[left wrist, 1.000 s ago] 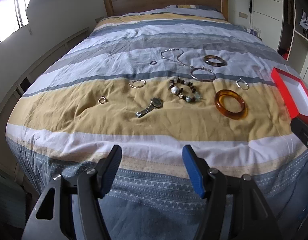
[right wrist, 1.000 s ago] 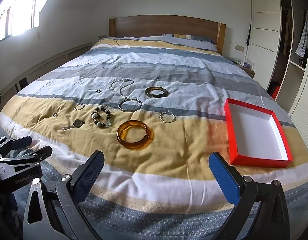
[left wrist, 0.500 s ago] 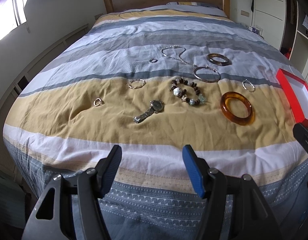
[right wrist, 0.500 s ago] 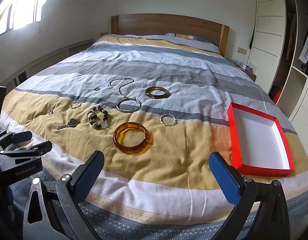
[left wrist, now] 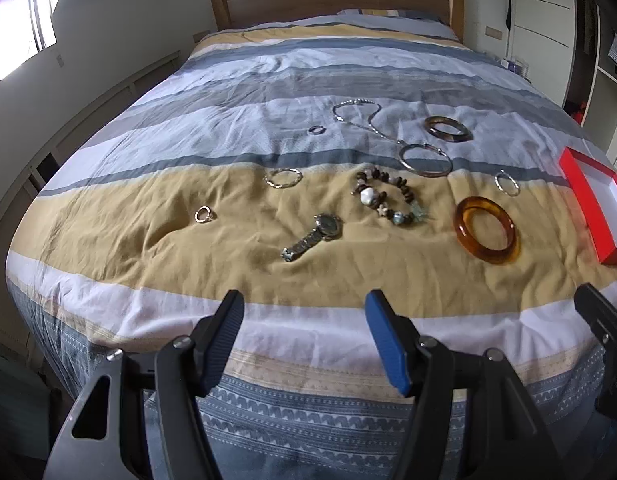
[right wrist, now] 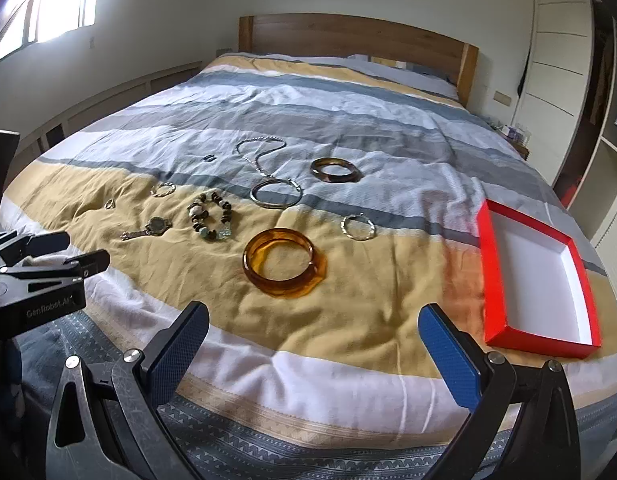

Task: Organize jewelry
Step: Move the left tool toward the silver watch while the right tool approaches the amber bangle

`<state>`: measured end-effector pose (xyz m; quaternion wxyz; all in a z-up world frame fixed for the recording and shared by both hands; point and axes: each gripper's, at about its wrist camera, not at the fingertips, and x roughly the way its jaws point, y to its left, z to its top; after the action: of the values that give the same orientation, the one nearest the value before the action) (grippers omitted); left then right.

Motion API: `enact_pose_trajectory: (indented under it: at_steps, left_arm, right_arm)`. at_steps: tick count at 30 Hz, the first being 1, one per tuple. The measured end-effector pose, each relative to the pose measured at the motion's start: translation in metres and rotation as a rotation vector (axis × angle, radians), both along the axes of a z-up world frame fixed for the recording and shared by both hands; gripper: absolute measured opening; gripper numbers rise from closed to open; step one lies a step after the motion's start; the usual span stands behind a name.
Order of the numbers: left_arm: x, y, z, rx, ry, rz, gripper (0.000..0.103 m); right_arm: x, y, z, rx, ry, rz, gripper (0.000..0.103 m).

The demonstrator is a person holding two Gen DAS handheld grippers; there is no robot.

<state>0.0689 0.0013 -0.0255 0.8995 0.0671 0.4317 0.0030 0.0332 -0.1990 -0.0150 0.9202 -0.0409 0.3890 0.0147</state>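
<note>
Lying nearest the right gripper (right wrist: pixel 313 351), the amber bangle (right wrist: pixel 284 263) looked rigid, light and slick, best pinched across its rim. A beaded bracelet (right wrist: pixel 209 213) and watch (right wrist: pixel 147 228) lay left of it, the empty red box (right wrist: pixel 493 276) to its right. Both the right and left gripper (left wrist: pixel 304 335) hovered wide open, holding nothing. The striped duvet (right wrist: pixel 348 312) looked soft and rumpled; a wooden headboard (right wrist: pixel 348 40) stood far off.
</note>
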Motion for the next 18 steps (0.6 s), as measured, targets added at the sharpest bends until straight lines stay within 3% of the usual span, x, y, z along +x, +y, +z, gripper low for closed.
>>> enact_pose_trajectory:
  at_steps: [18]
  left_arm:
    - [0.011,0.025,-0.008,-0.051,0.038,0.039,0.061]
  right_arm:
    - [0.012,0.021,-0.009,0.004,0.046,0.074,0.102]
